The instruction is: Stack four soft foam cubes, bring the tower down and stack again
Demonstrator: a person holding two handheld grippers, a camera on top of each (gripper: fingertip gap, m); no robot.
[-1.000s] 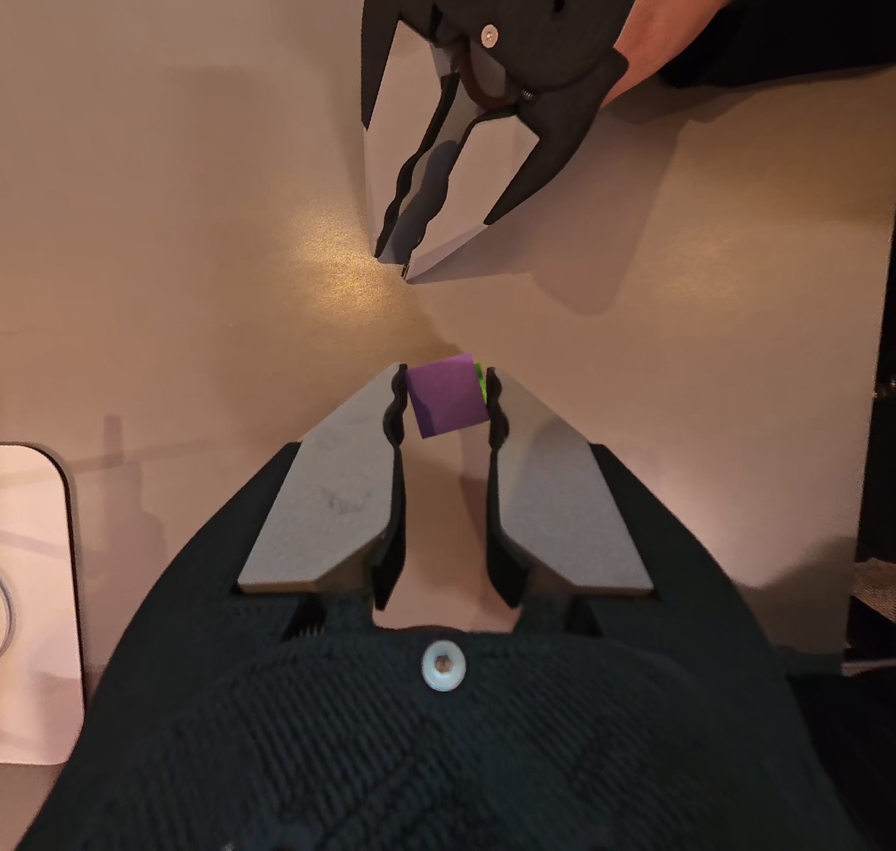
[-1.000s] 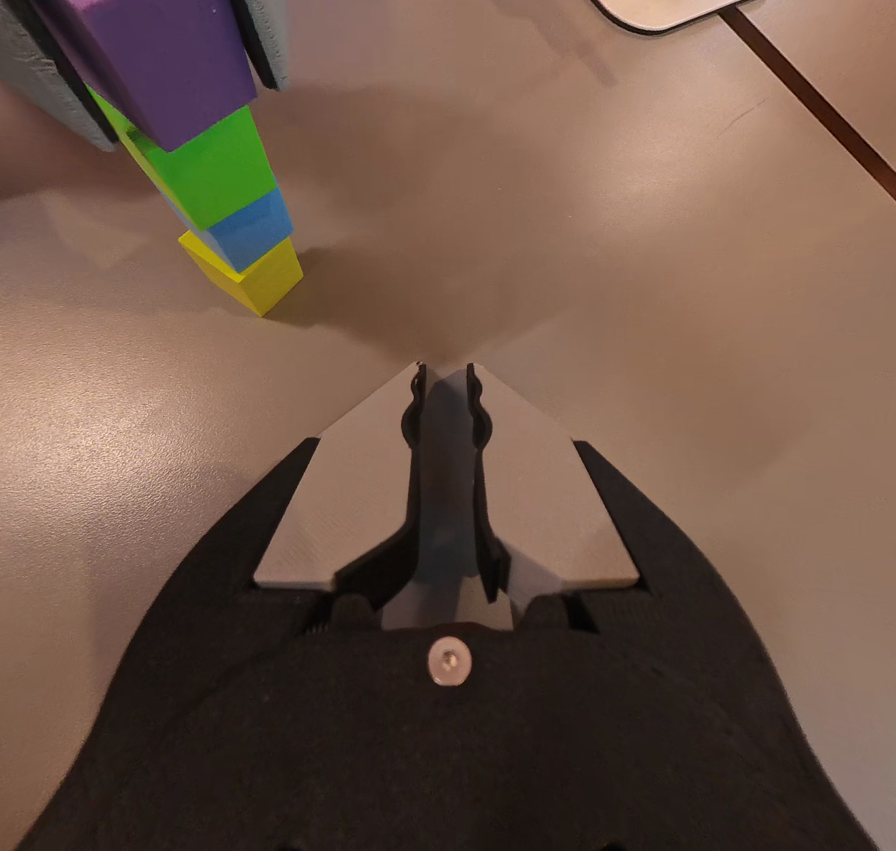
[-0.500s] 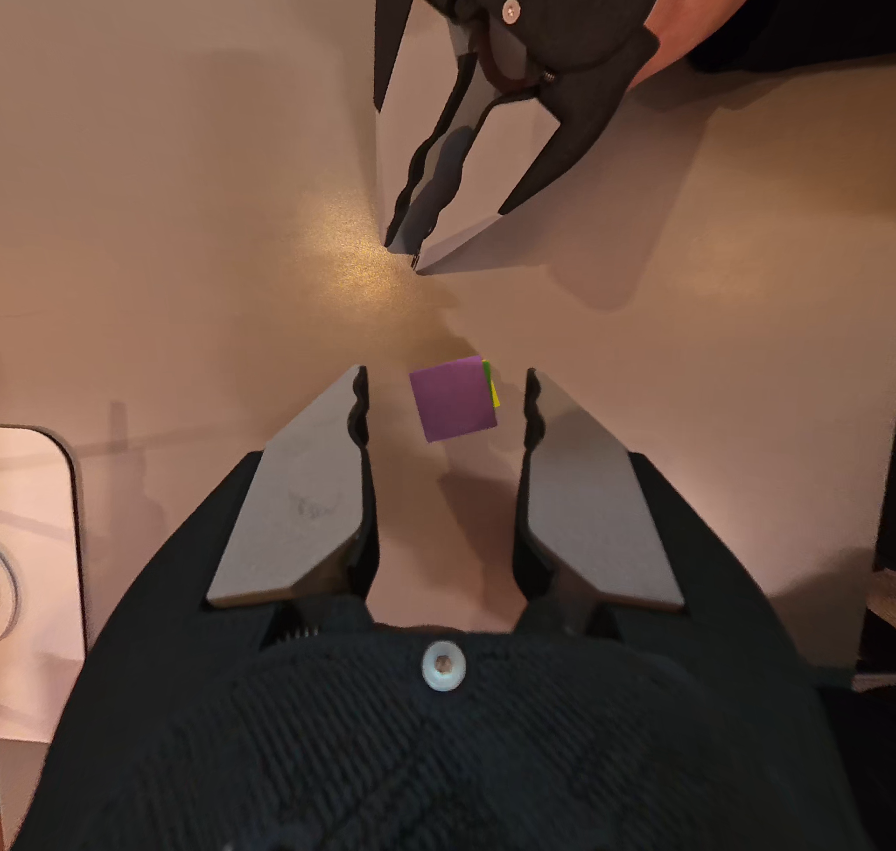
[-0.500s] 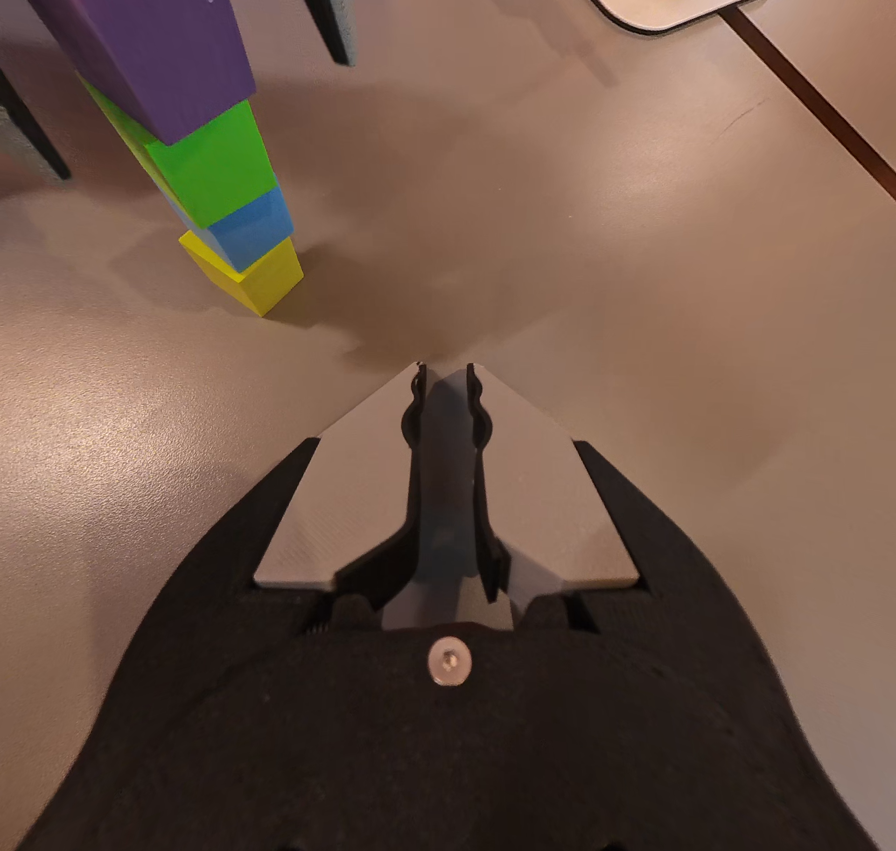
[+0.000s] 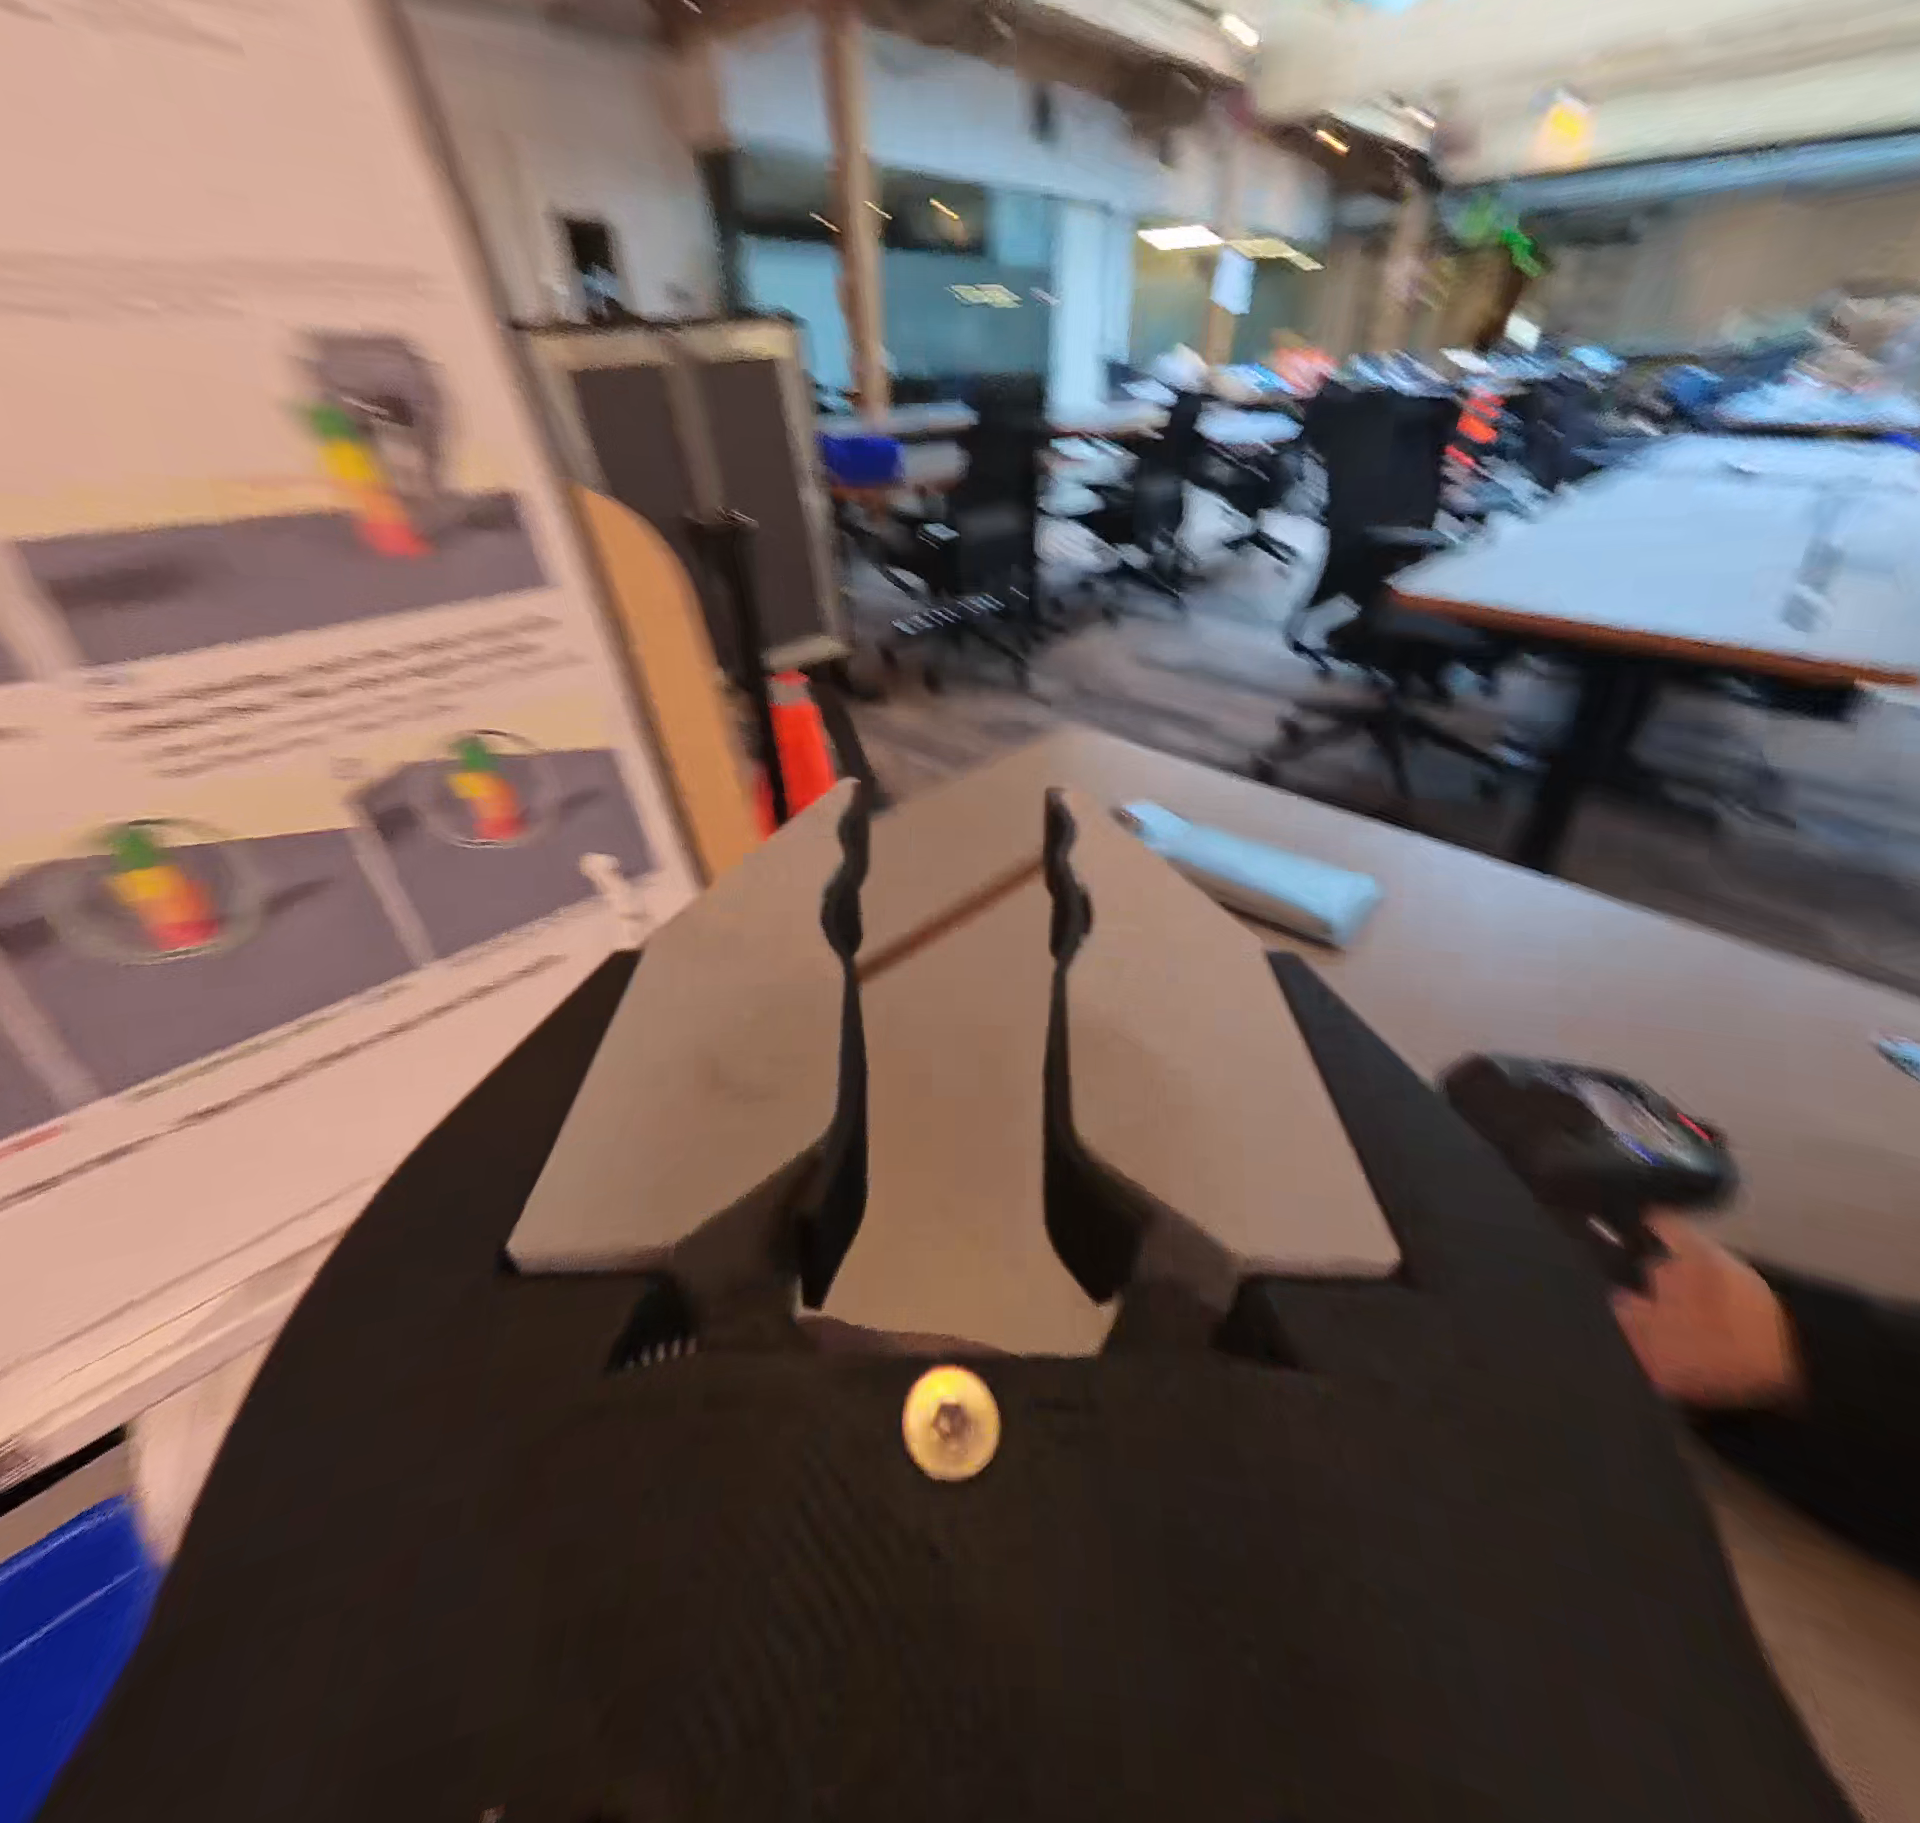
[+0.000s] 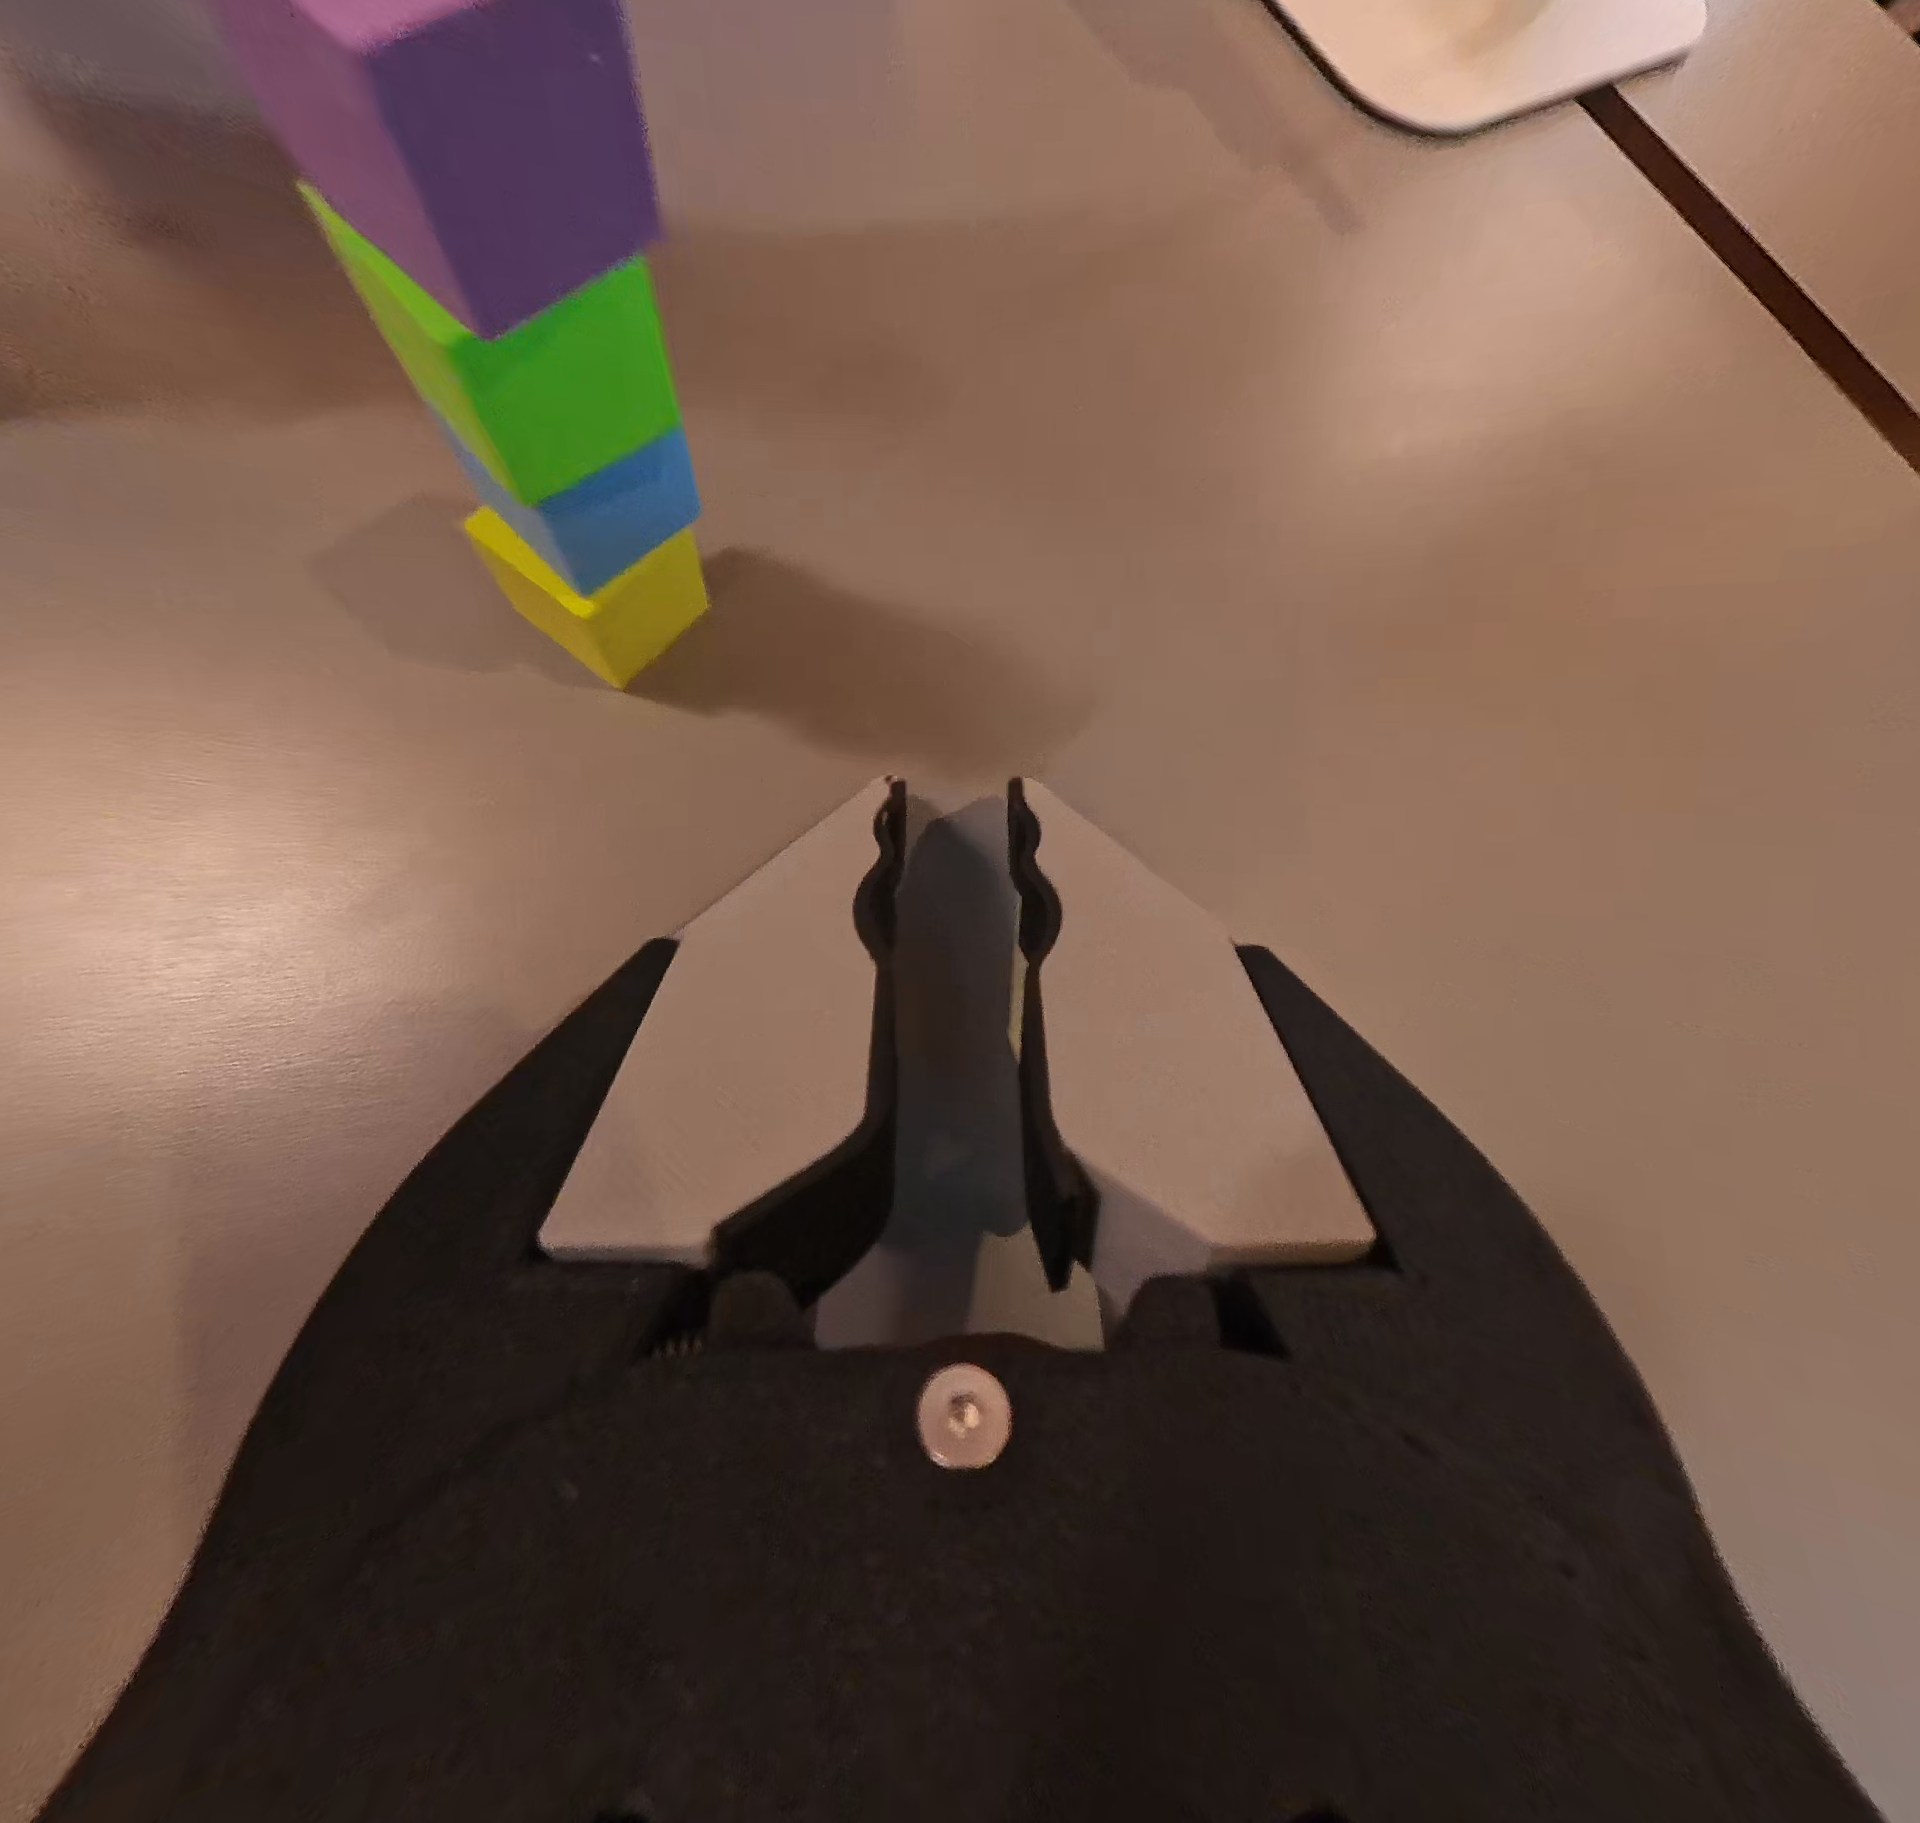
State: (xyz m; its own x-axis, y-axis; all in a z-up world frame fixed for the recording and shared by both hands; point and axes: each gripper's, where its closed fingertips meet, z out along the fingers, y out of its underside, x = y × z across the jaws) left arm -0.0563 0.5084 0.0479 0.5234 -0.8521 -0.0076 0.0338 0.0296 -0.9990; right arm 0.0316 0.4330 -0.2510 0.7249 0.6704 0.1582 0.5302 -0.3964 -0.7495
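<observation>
While the four foam cubes stand as one tower on the grey table [image 6: 1351, 630], neither gripper touches them. In the right wrist view the yellow cube [image 6: 634, 620] sits at the bottom on the table, the blue cube [image 6: 623, 516] on it, the green cube [image 6: 561, 381] above that and the purple cube [image 6: 468, 111] on top; each is turned a little against the one below, and the purple one is slightly blurred. The tower stands ahead and to the left of the right gripper [image 6: 954, 786], apart from its tips. That gripper points down at the table with a narrow gap between its fingers, nothing in it. A flat white stand base [image 6: 1455, 38] lies at the far right near a dark seam in the table.

The left wrist view is blurred and looks out level across the room, with no cube in sight. The left gripper [image 5: 956, 817] has its fingers spread somewhat, empty between them. To its left stands a white poster [image 5: 260, 578] with pictures of coloured stacks; an orange cone [image 5: 800, 745] shows behind it. A pale flat object [image 5: 1257, 874] lies on the table ahead, and at the right edge a hand [image 5: 1704, 1326] in a dark sleeve holds a black device [image 5: 1579, 1139]
</observation>
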